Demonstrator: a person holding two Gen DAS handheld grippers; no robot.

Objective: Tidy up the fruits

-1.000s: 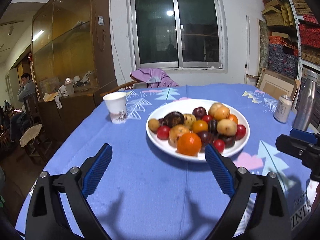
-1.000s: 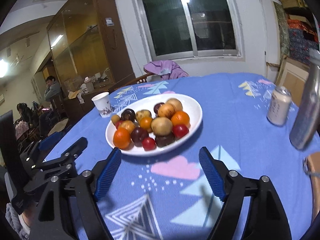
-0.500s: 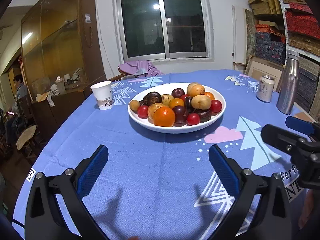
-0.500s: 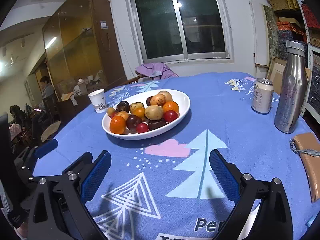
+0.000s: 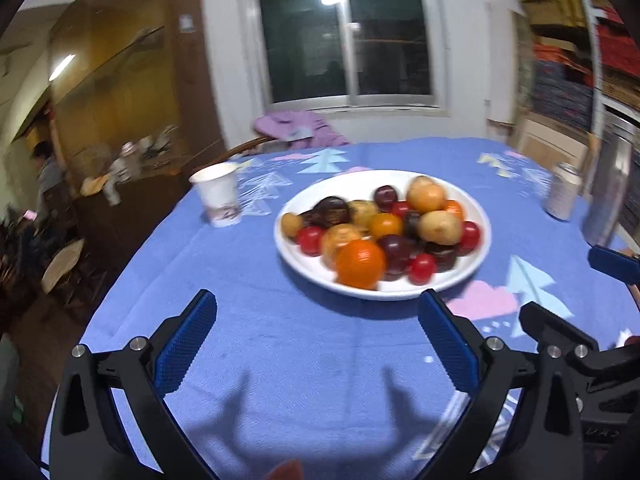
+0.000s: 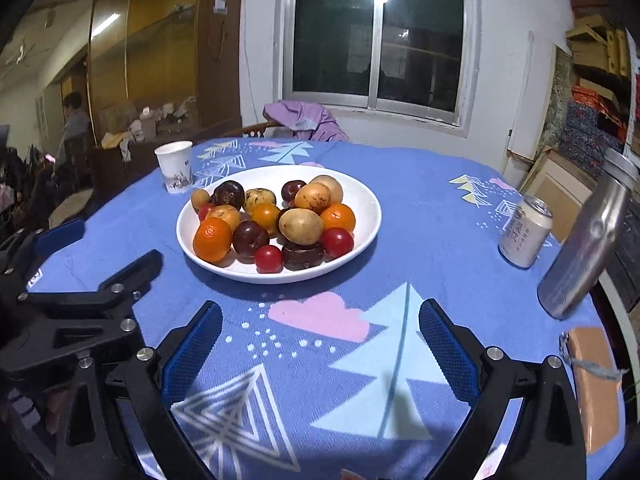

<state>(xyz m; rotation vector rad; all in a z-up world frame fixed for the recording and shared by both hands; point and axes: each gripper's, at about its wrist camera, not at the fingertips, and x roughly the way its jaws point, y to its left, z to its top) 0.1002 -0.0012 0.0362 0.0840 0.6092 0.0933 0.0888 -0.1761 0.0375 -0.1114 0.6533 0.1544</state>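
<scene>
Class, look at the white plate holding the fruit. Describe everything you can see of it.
The white plate is round, shallow and glossy, ceramic by its look. It sits flat on the blue patterned tablecloth, beyond both open grippers, neither touching it. A heap of small fruit, orange, yellow, red and dark purple, fills its left and middle; its right side is bare.

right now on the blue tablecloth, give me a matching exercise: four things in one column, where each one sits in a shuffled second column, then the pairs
Things
1. paper cup
2. drink can
3. large orange
4. steel bottle

Places (right wrist view)
A. front left of the white plate, among the fruit
B. far right edge of the table
C. left of the plate, on the cloth
D. right of the plate, just left of the steel bottle

Pairs: 1-C, 2-D, 3-A, 4-B
</scene>
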